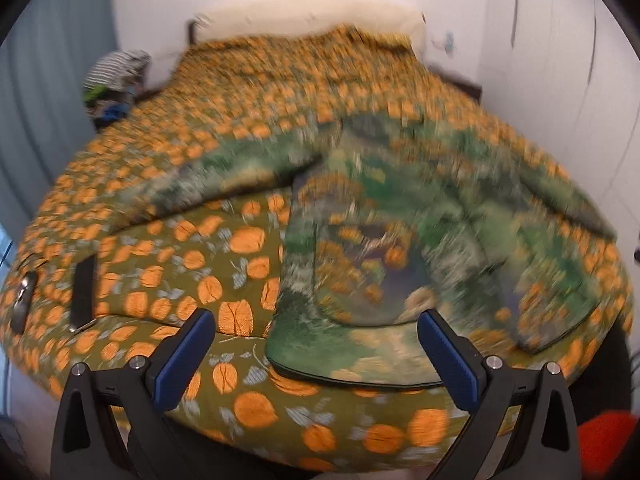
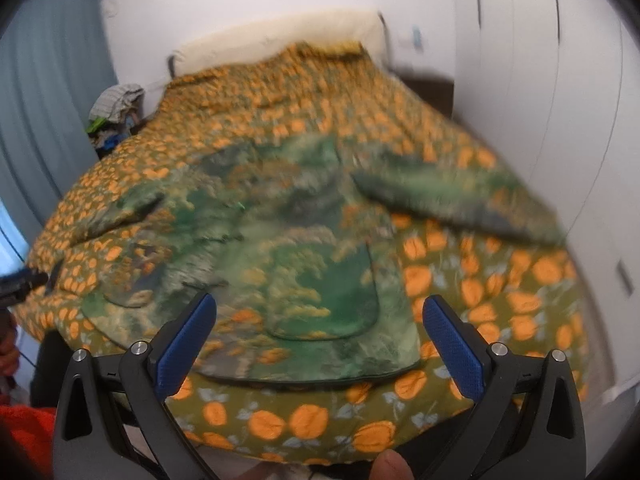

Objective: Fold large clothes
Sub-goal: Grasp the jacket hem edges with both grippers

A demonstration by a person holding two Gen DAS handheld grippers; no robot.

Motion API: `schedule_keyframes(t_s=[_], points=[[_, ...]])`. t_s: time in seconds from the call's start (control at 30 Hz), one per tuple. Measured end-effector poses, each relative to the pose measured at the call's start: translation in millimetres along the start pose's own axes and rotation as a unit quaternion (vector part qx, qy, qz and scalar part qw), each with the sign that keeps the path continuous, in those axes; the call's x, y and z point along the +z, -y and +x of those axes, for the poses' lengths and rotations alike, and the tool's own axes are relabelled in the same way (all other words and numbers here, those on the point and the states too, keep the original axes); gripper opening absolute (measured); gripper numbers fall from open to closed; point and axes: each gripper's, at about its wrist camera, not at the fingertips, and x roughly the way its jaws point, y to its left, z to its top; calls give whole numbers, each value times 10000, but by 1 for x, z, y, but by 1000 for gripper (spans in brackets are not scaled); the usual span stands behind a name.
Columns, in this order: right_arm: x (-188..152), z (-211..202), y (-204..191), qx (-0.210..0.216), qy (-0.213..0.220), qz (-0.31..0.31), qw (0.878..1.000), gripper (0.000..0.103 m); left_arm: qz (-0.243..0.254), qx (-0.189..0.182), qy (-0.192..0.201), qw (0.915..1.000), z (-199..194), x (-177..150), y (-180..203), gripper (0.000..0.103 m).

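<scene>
The green printed jacket lies spread flat on the bed, on a bedspread patterned with orange fruit, its sleeves stretched out to either side and its hem along the near edge of the mattress. No fold shows in it yet, so this looks like the very start of the folding: the garment is laid out and both claws hang just short of the hem, holding nothing. The left claw has its blue pads wide apart, with the jacket's near left corner lying between and beyond them; the right claw is equally spread, facing the middle of the hem below a patch pocket. The next move, as I judge it, calls for each claw to drop onto an edge of the cloth and close on it, most likely a sleeve or a side of the body, and carry it across toward the middle; the thick, quilted-looking cloth will need a deep bite so it does not slip out. Both views are blurred, so seams and fastenings cannot be read. The left view alone shows a dark flat object and a second small item lying on the bedspread well to the left of the jacket; the right view alone shows the right sleeve in full and a fingertip at the bottom edge.
</scene>
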Motion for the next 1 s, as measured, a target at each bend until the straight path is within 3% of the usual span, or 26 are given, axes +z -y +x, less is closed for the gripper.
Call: schedule_keyframes(t_s=[0.17, 0.3, 0.37, 0.43, 0.47, 0.5, 0.53, 0.57, 0.6, 0.63, 0.67, 1.0], points=[[-10, 75, 64, -93, -1061, 331, 9938, 103, -142, -421, -797, 9958, 75, -11, -23, 103], [-26, 116, 80, 308, -1774, 393, 9829, 100, -359, -775, -1142, 9898, 109, -18, -26, 102], [-33, 130, 79, 348, -2031, 347, 9779, 88, -423, -896, -1241, 9873, 116, -21, -22, 98], [-40, 142, 77, 451, -2241, 301, 9730, 82, -433, -994, -1398, 9842, 120, -25, -16, 74], [-42, 147, 76, 496, -2295, 297, 9716, 79, -420, -955, -1431, 9842, 121, -26, -16, 67], [-44, 149, 75, 474, -2310, 283, 9714, 77, -400, -950, -1428, 9844, 119, -26, -14, 51], [-44, 148, 74, 464, -2310, 275, 9715, 69, -394, -964, -1414, 9845, 119, -25, -13, 35], [-43, 149, 75, 450, -2308, 274, 9716, 54, -400, -944, -1391, 9850, 115, -24, -13, 29], [-42, 149, 75, 430, -2322, 290, 9713, 45, -407, -954, -1340, 9855, 109, -22, -12, 20], [-39, 147, 77, 417, -2342, 336, 9707, 28, -406, -982, -1286, 9860, 103, -21, -12, 17], [-36, 146, 80, 444, -2348, 378, 9703, 20, -400, -976, -1253, 9865, 98, -20, -12, 17], [-42, 119, 85, 107, -2357, 1, 9718, 14, 54, -687, -1260, 9896, 61, -53, 20, 15]])
